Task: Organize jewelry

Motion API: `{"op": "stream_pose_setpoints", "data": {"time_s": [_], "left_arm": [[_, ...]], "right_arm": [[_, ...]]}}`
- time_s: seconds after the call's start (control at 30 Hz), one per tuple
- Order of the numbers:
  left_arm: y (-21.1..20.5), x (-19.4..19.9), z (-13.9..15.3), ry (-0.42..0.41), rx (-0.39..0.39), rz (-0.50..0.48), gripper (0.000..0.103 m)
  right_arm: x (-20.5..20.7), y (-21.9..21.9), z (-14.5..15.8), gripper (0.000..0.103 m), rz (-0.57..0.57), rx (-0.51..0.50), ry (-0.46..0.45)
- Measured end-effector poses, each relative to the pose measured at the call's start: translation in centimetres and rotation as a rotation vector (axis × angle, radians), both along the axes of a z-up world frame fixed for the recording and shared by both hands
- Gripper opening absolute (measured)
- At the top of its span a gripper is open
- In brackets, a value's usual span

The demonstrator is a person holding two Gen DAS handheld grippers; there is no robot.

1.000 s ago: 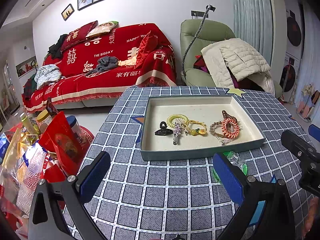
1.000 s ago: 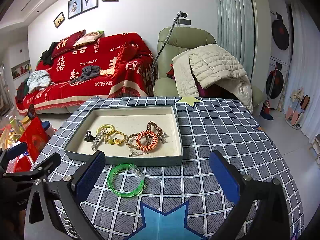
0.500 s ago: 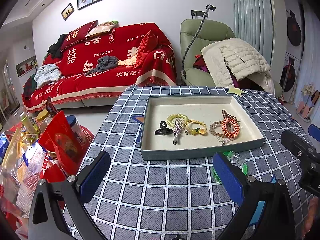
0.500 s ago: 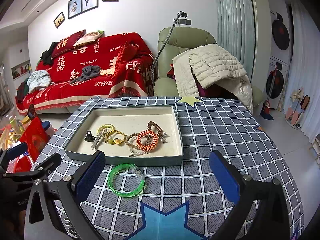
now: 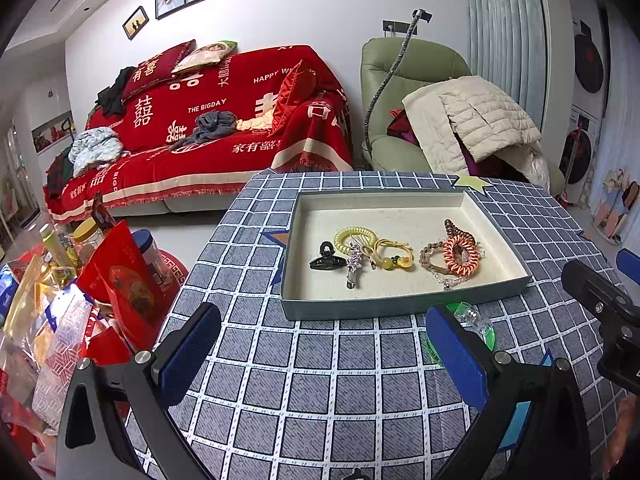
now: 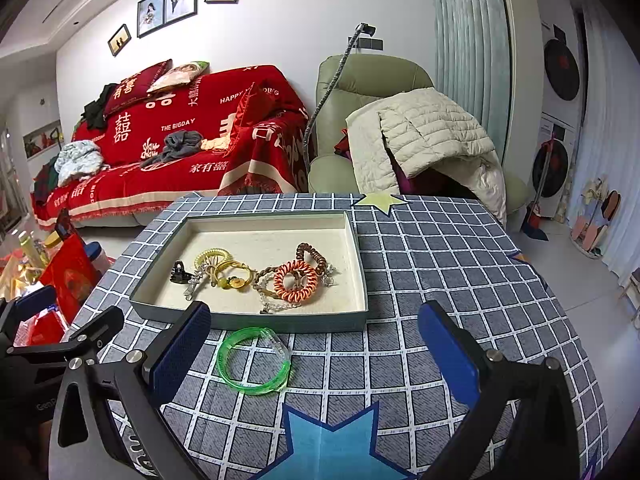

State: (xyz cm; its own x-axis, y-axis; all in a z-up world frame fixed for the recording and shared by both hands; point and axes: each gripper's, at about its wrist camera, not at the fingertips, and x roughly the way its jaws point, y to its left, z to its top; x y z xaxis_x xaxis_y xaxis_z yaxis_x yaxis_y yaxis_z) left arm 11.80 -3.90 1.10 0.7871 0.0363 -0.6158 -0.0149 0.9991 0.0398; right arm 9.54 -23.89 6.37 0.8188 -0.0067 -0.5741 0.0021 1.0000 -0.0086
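The room is bright and evenly lit, shadows are soft, everything looks sharp, and the edges bend round with black corners

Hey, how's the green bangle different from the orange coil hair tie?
The green bangle lies on the tablecloth outside the tray; the orange coil hair tie lies inside it. The green bangle is smooth and translucent; the orange coil hair tie is spiralled and opaque. Both are rings lying flat.

Black gripper (image 6: 314, 358) frames, blue-padded jaws, silver screws.
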Motion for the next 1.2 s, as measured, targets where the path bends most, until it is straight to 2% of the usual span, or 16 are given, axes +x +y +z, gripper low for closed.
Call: {"op": "stream_pose_setpoints", "data": {"time_s": [1.2], "left_arm": [[-0.14,-0.03,-0.12,0.005,-0.014,-0.009,0.103]], "right_arm": [[0.02,-0.04,0.05,0.103,0.000,0.001,0.001]]}}
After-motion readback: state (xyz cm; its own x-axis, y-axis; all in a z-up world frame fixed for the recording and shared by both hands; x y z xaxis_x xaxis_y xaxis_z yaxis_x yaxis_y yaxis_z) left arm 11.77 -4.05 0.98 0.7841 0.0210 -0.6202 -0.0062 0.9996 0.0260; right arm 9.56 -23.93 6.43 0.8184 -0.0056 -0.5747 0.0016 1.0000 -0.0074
